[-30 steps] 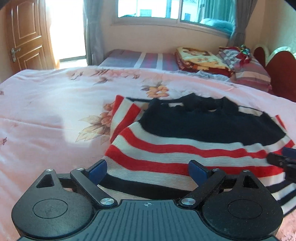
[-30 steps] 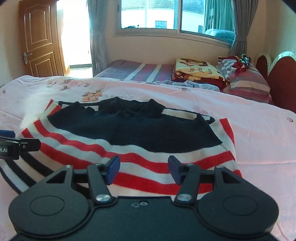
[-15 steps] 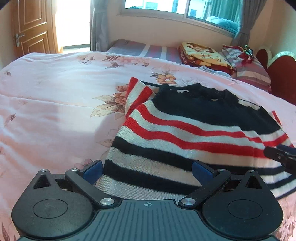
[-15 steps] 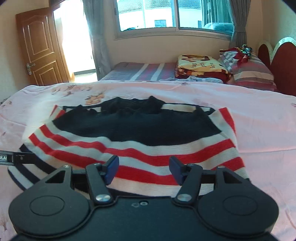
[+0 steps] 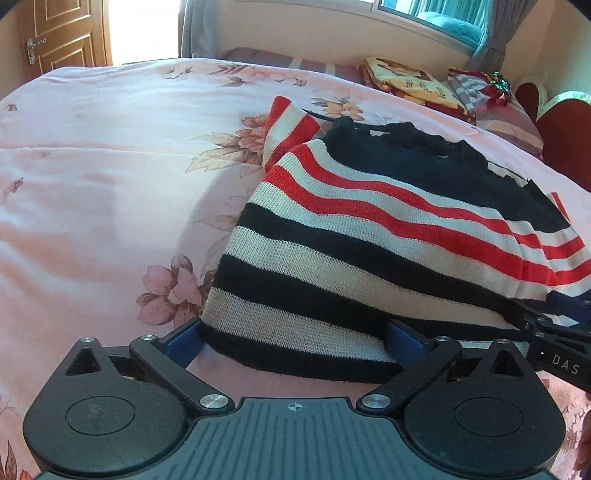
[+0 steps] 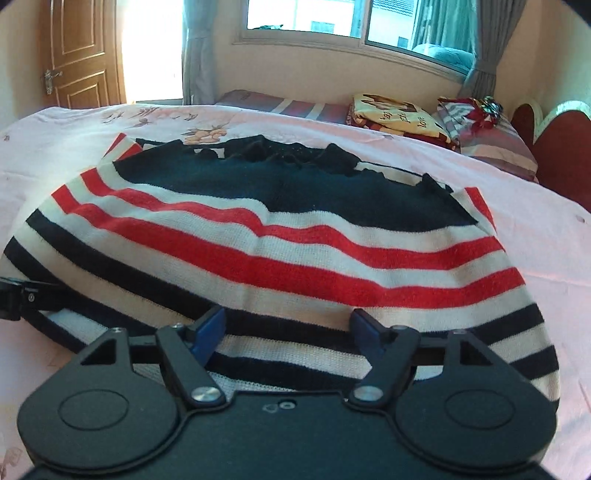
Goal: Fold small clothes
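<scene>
A knit sweater (image 5: 369, 236) with a black top and red, white and black stripes lies flat on the pink floral bedspread (image 5: 110, 184). My left gripper (image 5: 293, 339) is open wide at the sweater's near left corner, and the hem lies between its blue pads without being pinched. My right gripper (image 6: 288, 326) is low over the near hem of the sweater (image 6: 295, 258); its jaws are opening and striped fabric lies between the pads. Each gripper's tip shows in the other view: the right gripper (image 5: 546, 325) and the left gripper (image 6: 22, 295).
Folded blankets (image 6: 391, 114) and a striped pillow (image 6: 495, 144) sit at the far side of the bed. A red headboard (image 6: 554, 147) stands at the right. A wooden door (image 6: 81, 55) and a window (image 6: 332, 22) are beyond the bed.
Both grippers have drawn back and down to the sweater's near hem, so the black stripes now show. The right jaws have spread wider; the left jaws widened a little.
</scene>
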`<state>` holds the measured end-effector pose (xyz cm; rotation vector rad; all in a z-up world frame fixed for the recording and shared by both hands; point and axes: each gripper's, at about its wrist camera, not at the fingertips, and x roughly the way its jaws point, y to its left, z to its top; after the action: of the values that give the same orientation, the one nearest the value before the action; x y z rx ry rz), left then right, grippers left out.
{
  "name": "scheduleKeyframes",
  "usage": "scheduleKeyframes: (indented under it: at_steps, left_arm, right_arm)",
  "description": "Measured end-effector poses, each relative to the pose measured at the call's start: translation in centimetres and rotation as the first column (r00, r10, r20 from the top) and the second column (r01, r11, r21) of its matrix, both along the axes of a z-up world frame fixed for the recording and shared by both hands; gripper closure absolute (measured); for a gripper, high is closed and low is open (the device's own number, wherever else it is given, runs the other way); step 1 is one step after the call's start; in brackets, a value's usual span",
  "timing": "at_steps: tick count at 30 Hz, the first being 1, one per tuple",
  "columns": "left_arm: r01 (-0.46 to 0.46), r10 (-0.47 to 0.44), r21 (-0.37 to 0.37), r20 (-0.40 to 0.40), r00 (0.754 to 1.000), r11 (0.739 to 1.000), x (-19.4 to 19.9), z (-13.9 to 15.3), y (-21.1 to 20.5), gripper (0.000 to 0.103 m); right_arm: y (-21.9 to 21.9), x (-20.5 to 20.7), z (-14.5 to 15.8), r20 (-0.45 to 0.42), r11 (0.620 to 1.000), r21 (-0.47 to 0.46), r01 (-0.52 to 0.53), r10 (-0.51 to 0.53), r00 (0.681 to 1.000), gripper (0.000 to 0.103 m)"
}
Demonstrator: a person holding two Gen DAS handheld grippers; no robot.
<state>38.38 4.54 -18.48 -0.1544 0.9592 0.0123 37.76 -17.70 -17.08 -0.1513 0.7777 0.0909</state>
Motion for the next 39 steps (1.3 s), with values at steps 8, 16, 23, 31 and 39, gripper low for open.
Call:
scheduleKeyframes:
  at_steps: [8,16,23,31,39]
  left_arm:
    - [-0.011,0.006,-0.156,-0.029,1.000,0.988,-1.2,0.3,1.3,0.001]
    - [-0.063,0.059,-0.297,-0.020,0.998,0.953,-2.6,-0.6,1.6,0.002]
    - [-0.125,0.143,-0.442,0.006,0.990,0.888,-2.1,-1.0,1.8,0.018]
    - [-0.264,0.287,-0.631,-0.068,0.956,0.730,0.0,-3.2,3.4,0.063]
    - [-0.249,0.319,-0.634,-0.004,0.948,0.732,1.6,-2.9,0.9,0.032]
  right_arm:
    - [0.2,-0.3,-0.3,-0.001,0.998,0.009,0.063,-0.063,0.998,0.029]
    - [0.1,-0.5,-0.4,0.021,0.998,0.023,0.051,-0.052,0.998,0.028]
    - [-0.8,-0.5,-0.2,0.011,0.998,0.055,-0.015,0.014,1.000,0.025]
    - [-1.3,-0.3,0.8,-0.009,0.994,0.089,-0.068,0.069,0.998,0.028]
    - [-0.9,1.4,3.1,0.059,0.990,0.097,-0.102,0.097,0.994,0.030]
